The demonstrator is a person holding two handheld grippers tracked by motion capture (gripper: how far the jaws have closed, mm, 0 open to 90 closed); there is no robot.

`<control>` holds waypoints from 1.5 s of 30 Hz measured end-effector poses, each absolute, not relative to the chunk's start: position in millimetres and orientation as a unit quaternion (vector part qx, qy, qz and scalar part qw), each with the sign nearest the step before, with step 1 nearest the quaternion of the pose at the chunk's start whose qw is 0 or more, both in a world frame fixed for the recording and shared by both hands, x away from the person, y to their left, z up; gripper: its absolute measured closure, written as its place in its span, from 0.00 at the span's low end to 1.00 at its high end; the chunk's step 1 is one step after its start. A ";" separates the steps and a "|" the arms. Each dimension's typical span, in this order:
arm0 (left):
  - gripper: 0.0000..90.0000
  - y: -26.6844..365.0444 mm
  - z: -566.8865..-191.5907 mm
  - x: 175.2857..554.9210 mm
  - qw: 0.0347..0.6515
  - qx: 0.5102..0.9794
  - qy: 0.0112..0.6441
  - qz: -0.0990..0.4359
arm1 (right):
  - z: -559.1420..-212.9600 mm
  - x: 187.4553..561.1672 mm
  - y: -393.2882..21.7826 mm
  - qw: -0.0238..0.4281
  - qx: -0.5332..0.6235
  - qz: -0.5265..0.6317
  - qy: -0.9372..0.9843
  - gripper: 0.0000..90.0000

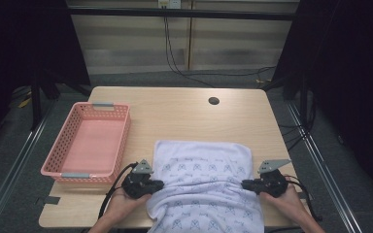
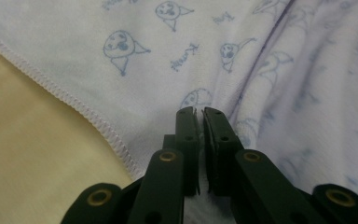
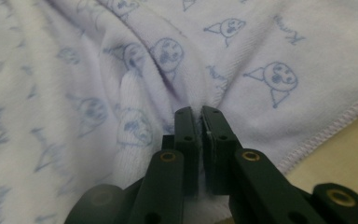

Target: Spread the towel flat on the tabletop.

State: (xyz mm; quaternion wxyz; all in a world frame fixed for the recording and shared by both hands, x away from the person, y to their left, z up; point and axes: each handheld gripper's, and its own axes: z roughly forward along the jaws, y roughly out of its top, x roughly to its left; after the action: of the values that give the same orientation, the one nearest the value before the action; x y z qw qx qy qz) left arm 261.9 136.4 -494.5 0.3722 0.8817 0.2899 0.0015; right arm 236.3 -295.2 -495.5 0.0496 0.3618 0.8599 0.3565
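High view: the cloth (image 1: 201,187) lies on the table (image 1: 175,114) toward 6 o'clock, its near part hanging over the edge. My left gripper (image 1: 161,185) pinches its 9 o'clock side, my right gripper (image 1: 244,184) its 3 o'clock side. A basket (image 1: 121,141) sits at 9 o'clock.

Left gripper view: jaws clamped on a cloth (image 2: 168,70) fold.

Right gripper view: jaws clamped on bunched cloth (image 3: 242,56).

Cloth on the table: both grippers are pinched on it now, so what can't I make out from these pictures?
- Near end of the cloth: cut off by the bottom edge of the high view.
- Table under the cloth: covered by it.
- Printed words on the cloth: blurred and too small in both gripper views.
- Fabric inside the left gripper and right gripper: hidden by the black jaws.
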 end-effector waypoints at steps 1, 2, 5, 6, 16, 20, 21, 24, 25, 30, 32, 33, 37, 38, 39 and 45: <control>0.94 137.1 -494.2 253.9 0.370 0.887 0.278 0.005 | -495.1 230.1 -294.5 0.046 0.359 0.356 0.861 0.95; 0.94 138.7 -493.6 247.6 0.369 0.887 0.279 -0.004 | -494.1 224.1 -293.9 0.038 0.356 0.353 0.865 0.95; 0.90 144.8 -493.8 235.4 0.375 0.883 0.279 -0.041 | -491.2 205.9 -292.0 0.014 0.348 0.344 0.872 0.92; 0.90 145.3 -492.9 233.9 0.372 0.886 0.271 -0.045 | -491.2 205.9 -292.0 0.014 0.348 0.344 0.872 0.92; 0.72 129.6 -484.3 299.2 0.397 0.864 0.309 0.017 | -473.3 268.8 -309.8 0.123 0.406 0.385 0.820 0.59; 0.69 123.4 -487.1 321.1 0.394 0.857 0.330 0.029 | -483.6 305.9 -310.4 0.130 0.421 0.369 0.818 0.57; 0.68 121.5 -487.7 328.2 0.392 0.855 0.337 0.045 | -491.1 316.6 -309.0 0.127 0.428 0.358 0.820 0.57; 0.66 122.2 -488.8 333.5 0.400 0.848 0.345 0.043 | -497.8 320.5 -307.7 0.114 0.432 0.349 0.824 0.64; 0.65 122.1 -489.8 335.1 0.395 0.849 0.348 0.049 | -499.7 319.8 -307.2 0.110 0.427 0.351 0.826 0.70; 0.52 128.2 -494.3 340.8 0.387 0.843 0.368 0.067 | -500.4 315.6 -310.8 0.074 0.424 0.364 0.826 0.94; 0.49 130.1 -493.9 344.0 0.396 0.841 0.361 0.074 | -499.6 314.4 -312.4 0.074 0.424 0.364 0.826 0.95; 0.48 129.5 -494.5 347.1 0.393 0.839 0.367 0.078 | -499.5 314.2 -313.1 0.075 0.424 0.366 0.825 0.95; 0.51 125.3 -500.4 354.8 0.382 0.846 0.366 0.073 | -499.5 314.0 -313.6 0.077 0.425 0.369 0.823 0.95; 0.52 125.3 -500.4 354.8 0.382 0.846 0.366 0.073 | -499.5 314.0 -313.6 0.077 0.425 0.369 0.823 0.95; 0.52 125.1 -500.1 354.7 0.379 0.847 0.364 0.079 | -499.3 314.0 -313.7 0.076 0.426 0.371 0.822 0.95; 0.53 127.9 -501.0 354.4 0.384 0.842 0.370 0.084 | -498.1 313.2 -314.7 0.080 0.423 0.379 0.819 0.94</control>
State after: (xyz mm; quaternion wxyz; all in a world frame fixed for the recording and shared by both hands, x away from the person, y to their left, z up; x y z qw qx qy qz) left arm 354.4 127.9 -501.0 0.3835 0.8421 0.3698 0.0840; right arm 313.2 -314.7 -498.1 0.0798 0.4229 0.8195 0.3786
